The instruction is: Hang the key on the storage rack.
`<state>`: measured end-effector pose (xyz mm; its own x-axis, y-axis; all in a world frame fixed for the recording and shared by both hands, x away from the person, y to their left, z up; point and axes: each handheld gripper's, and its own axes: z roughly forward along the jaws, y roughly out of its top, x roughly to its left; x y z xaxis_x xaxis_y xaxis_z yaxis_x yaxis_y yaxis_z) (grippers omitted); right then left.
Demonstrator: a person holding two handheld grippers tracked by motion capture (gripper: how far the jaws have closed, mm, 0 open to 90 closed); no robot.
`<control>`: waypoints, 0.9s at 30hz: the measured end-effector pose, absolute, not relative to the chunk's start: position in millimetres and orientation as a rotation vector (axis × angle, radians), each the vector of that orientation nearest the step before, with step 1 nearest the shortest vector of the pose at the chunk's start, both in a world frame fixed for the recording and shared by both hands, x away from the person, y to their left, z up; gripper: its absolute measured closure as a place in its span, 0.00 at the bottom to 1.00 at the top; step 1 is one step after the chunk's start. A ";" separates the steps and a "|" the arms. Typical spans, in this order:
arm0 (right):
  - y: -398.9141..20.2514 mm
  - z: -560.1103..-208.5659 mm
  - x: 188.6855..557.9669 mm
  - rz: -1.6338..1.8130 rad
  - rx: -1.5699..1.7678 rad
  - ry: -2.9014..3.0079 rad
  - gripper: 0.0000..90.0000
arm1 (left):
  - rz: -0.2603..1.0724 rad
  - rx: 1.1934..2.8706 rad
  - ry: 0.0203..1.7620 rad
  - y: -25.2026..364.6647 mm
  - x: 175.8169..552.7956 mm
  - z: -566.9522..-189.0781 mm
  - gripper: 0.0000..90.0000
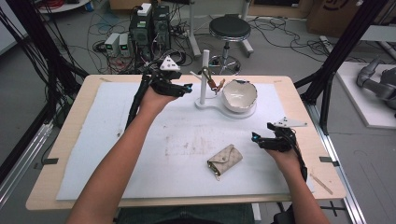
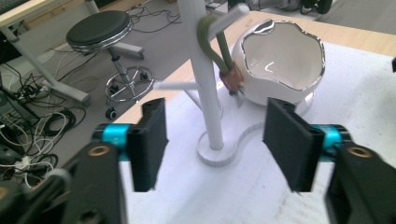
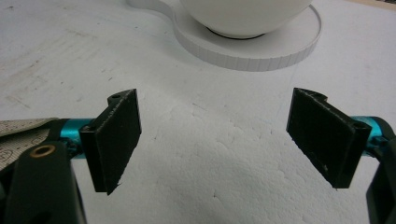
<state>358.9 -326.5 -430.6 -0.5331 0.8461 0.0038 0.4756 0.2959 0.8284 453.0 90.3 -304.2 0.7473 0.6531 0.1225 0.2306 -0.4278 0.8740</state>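
A white stand (image 1: 204, 77) with side pegs rises from a flat white base (image 1: 219, 108) at the back of the mat. A green loop with a brown tag (image 1: 212, 82) hangs from one peg (image 2: 223, 56). A white bowl with a jagged silver rim (image 1: 239, 95) sits on the base's round end (image 3: 261, 51). My left gripper (image 1: 186, 88) hovers open just left of the stand (image 2: 205, 88), nothing between its jaws. My right gripper (image 1: 258, 139) is open above the mat, right of a beige patterned pouch (image 1: 224, 159).
A white foam mat (image 1: 140, 154) covers the wooden table (image 1: 299, 100). A black stool (image 1: 229, 29), computer boxes (image 1: 149, 28) and cables lie on the floor beyond the far edge. A wooden stick (image 1: 322, 184) lies near the table's right front corner.
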 end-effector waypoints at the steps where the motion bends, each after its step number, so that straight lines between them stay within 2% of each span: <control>1: -326.3 -430.7 359.1 1.134 1.178 2.132 0.20 | 0.556 1.992 0.667 93.3 450.5 -307.2 0.39; 13: -330.8 -429.8 359.3 1.148 1.206 2.113 0.20 | 0.497 1.985 0.738 144.8 419.6 -343.4 0.27; 27: -329.9 -430.1 359.4 1.134 1.199 2.111 0.20 | 0.577 1.928 0.749 194.7 374.8 -360.7 0.24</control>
